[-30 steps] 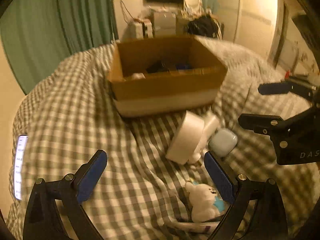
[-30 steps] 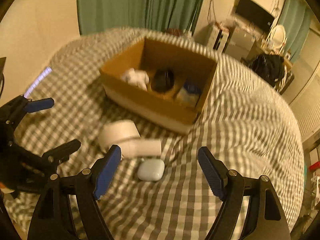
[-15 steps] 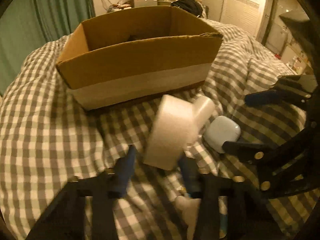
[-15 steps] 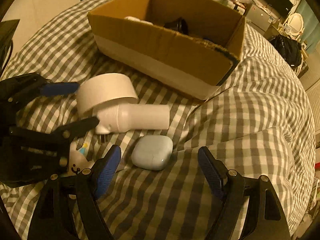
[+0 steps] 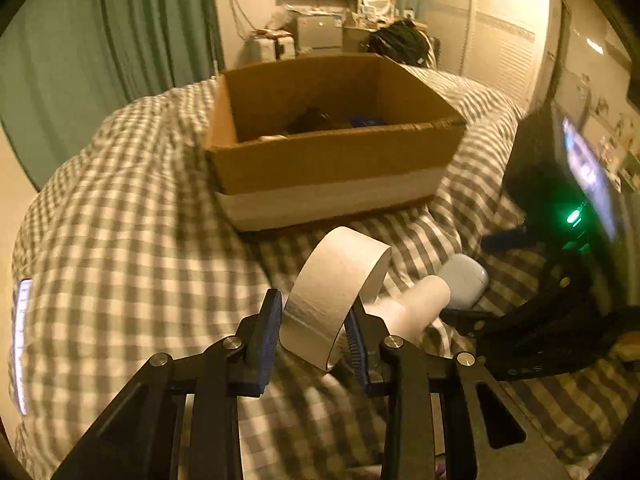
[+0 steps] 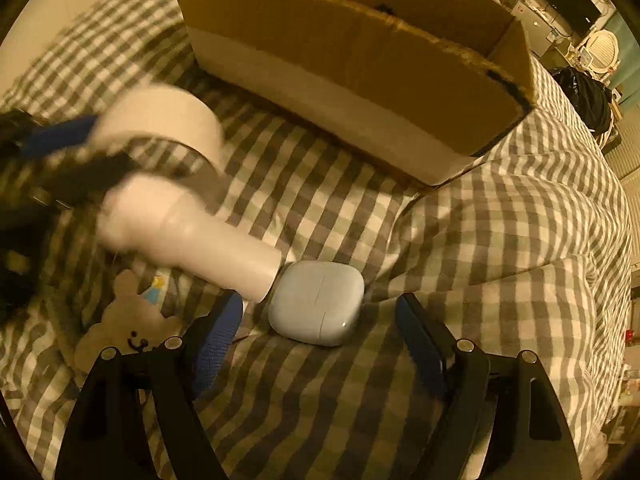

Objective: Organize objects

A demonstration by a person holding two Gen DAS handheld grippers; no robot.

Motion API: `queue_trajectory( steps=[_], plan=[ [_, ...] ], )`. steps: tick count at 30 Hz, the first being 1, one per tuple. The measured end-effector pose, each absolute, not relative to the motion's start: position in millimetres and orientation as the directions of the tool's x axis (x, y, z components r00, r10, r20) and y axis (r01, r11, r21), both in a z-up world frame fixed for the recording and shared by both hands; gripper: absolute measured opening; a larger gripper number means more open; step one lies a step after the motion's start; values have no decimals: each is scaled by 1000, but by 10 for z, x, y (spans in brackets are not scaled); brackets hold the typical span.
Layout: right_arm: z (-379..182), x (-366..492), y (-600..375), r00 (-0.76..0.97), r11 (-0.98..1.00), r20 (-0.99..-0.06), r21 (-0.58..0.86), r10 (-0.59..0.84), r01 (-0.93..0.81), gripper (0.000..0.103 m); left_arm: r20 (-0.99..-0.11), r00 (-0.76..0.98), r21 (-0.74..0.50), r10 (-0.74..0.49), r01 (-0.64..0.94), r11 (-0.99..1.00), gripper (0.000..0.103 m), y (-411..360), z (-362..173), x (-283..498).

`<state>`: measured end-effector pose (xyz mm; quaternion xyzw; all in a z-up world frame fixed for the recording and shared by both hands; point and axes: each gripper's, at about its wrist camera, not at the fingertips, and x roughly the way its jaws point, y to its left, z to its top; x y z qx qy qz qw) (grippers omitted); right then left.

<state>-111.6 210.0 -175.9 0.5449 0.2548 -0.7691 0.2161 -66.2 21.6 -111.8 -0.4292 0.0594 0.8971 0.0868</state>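
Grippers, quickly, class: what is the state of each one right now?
Left gripper: shut on the tape roll.
Right gripper: open, holding nothing, its fingers either side of the earbud case.

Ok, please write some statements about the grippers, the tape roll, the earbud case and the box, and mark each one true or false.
1. The left gripper is shut on the white tape roll. True.
2. The right gripper holds the earbud case. False: it is open, the case lying between its fingers on the checked blanket.
3. The cardboard box is empty. False: dark items lie inside.
4. A white bottle lies beside the case. True.
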Motion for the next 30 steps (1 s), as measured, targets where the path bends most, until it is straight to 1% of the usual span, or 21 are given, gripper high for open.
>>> queue_trajectory(
  steps=[1, 3, 4, 6, 12, 17, 20, 26, 30],
  plan=[
    [-1791, -1116, 2084, -307, -773, -951, -164, -41, 613, 76, -775, -625, 36, 97, -197, -980, 32, 180, -1084, -641],
    [-1833, -1114, 2069, -297, -768, -955, -170, -27, 618, 66, -767, -635, 35, 93, -186, -982, 32, 144, -1034, -617],
    [-1865, -1114, 2063, -291, -765, -957, -179, -12, 619, 64, -763, -640, 32, 92, -180, -983, 32, 127, -1009, -606],
    [-1919, -1110, 2055, -284, -759, -959, -199, 19, 620, 53, -756, -648, 30, 89, -171, -985, 31, 99, -947, -566],
    [-1881, -1049, 2095, -317, -762, -948, -222, 23, 608, 52, -751, -656, 22, 78, -144, -989, 29, -2, -862, -456],
    [-1671, -930, 2186, -388, -776, -922, -247, 2, 581, 52, -746, -662, 30, 67, -134, -990, 13, -48, -799, -307],
    [-1487, -832, 2255, -425, -788, -905, -244, -25, 565, 52, -745, -664, 31, 61, -125, -992, 10, -67, -770, -262],
    [-1076, -601, 2190, -482, -788, -873, -245, -74, 565, 52, -746, -664, 26, 50, -105, -994, 8, -120, -729, -206],
    [-810, -644, 2224, -529, -786, -841, -249, -115, 566, 52, -718, -694, 35, 46, -102, -994, 8, -143, -526, -134]
  ],
)
